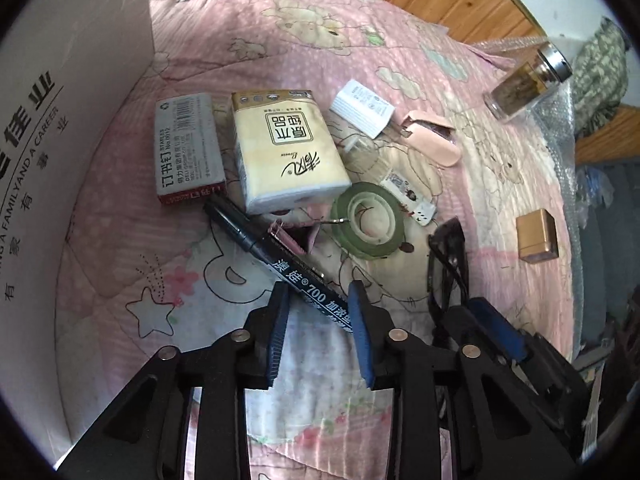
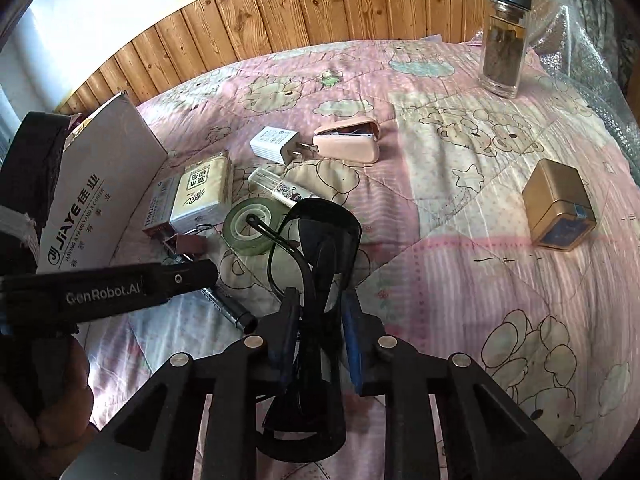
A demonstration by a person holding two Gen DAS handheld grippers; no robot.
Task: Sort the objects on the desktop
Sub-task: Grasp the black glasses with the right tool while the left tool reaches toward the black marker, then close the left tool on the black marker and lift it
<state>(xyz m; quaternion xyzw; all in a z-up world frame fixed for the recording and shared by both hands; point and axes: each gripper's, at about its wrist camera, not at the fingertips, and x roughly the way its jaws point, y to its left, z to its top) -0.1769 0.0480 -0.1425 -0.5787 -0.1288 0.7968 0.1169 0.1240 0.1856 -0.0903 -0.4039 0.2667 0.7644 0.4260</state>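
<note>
My left gripper (image 1: pixel 320 300) is open, its fingers on either side of the tail of a black marker pen (image 1: pixel 276 252) that lies on the pink quilt. My right gripper (image 2: pixel 318 306) is shut on black sunglasses (image 2: pixel 320 240), folded, held between the blue pads. In the left wrist view the sunglasses (image 1: pixel 448 256) and the right gripper show at the right. A tissue pack (image 1: pixel 284 148), a staple box (image 1: pixel 188 148), a green tape roll (image 1: pixel 366 220), a white charger (image 1: pixel 362 108) and a pink case (image 1: pixel 434 140) lie ahead.
A white cardboard box (image 1: pixel 60 160) stands at the left. A glass jar (image 2: pixel 504 40) and a gold tin (image 2: pixel 558 204) stand at the right on the quilt. A small tube (image 2: pixel 280 188) and a binder clip (image 2: pixel 188 244) lie near the tape. Wood panelling runs behind.
</note>
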